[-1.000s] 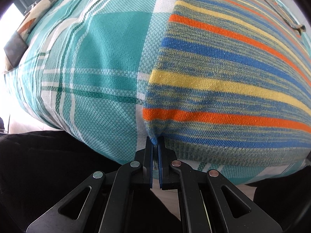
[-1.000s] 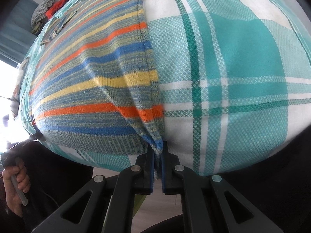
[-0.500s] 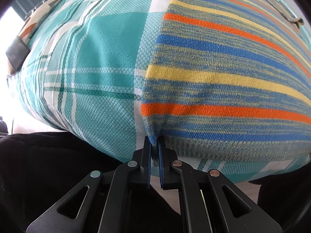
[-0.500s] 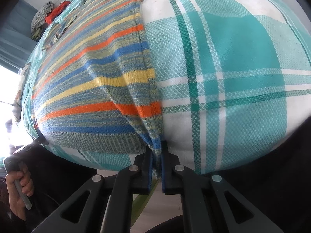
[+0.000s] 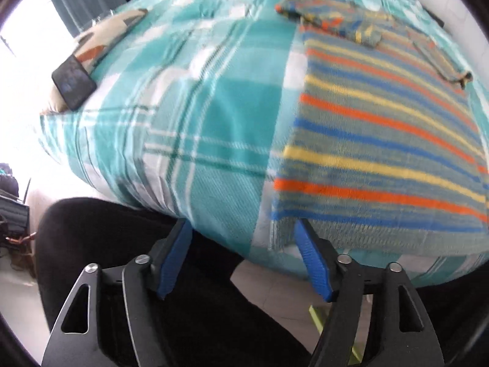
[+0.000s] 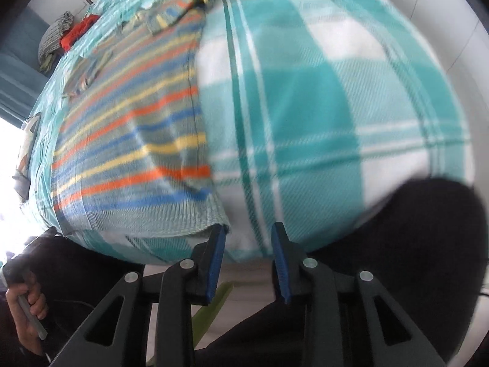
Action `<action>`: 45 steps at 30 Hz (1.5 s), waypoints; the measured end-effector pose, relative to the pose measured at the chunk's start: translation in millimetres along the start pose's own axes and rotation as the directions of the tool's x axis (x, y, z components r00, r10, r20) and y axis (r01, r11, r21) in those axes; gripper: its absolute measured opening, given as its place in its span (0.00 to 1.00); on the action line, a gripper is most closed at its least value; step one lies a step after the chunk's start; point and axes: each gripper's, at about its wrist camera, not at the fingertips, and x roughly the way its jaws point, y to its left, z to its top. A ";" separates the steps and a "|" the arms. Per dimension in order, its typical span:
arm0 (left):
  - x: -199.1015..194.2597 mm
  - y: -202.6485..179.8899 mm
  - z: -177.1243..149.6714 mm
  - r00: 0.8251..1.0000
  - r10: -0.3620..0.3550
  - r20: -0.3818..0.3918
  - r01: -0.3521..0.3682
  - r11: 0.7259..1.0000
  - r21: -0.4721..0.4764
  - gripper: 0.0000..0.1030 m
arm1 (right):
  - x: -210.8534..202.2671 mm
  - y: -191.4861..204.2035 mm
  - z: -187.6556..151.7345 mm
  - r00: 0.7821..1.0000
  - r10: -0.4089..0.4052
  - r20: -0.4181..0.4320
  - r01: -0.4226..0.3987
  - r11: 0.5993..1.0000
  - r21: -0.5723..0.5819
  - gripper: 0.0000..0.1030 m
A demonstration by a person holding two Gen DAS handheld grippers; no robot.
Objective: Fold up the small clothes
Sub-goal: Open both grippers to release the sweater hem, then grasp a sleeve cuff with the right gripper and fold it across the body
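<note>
Teal-and-white checked bedding [image 5: 214, 116] covers the bed, and a striped knit garment [image 5: 382, 140] in orange, blue and yellow lies spread flat on it, its hem along the near edge. From the left wrist view, the left gripper [image 5: 243, 229] hangs above that edge with its blue-padded jaws wide apart, having just been opening; nothing is between them, and the garment's near corner lies beside the right-hand pad. A dark phone [image 5: 73, 81] rests on a patterned pillow [image 5: 104, 39] at the far left, and a folded sleeve [image 5: 330, 21] lies across the garment's far end. From the right wrist view, the right gripper [image 6: 249, 232] also has its jaws parted, less widely, just opened and empty; the garment's other hem corner [image 6: 218, 214] lies beside the left-hand pad. A hand [image 6: 26, 309] grips a handle at lower left, and crumpled clothes [image 6: 64, 39] sit far back.
</note>
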 end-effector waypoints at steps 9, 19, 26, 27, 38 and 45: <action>2.3 -2.0 50.8 0.972 -0.003 0.236 0.025 0.996 -0.090 0.81 | -47.6 86.9 147.3 0.940 -0.061 0.336 0.199 0.897 -0.394 0.60; 18.0 -9.3 53.3 0.982 0.051 0.184 -0.035 0.996 -0.087 0.81 | 130.4 205.6 238.8 0.980 -0.034 0.197 0.151 0.773 -0.617 0.59; 25.0 -4.3 55.5 0.988 0.025 0.149 -0.006 0.992 -0.124 0.80 | 88.4 138.2 275.1 0.964 -0.010 0.265 0.115 0.916 -0.383 0.03; 25.4 -4.5 55.6 0.989 0.019 0.146 0.000 0.992 -0.127 0.80 | 71.4 113.9 278.8 0.957 -0.008 0.291 0.109 0.937 -0.333 0.03; 29.8 -21.0 53.6 0.991 0.018 0.134 -0.006 0.996 -0.090 0.80 | 32.4 -151.1 245.8 0.954 0.046 0.296 -0.150 0.929 0.337 0.03; 29.5 -19.1 47.6 0.990 0.053 0.130 -0.042 0.995 -0.086 0.80 | 69.9 -180.2 217.7 0.871 0.279 0.403 -0.457 0.761 0.461 0.16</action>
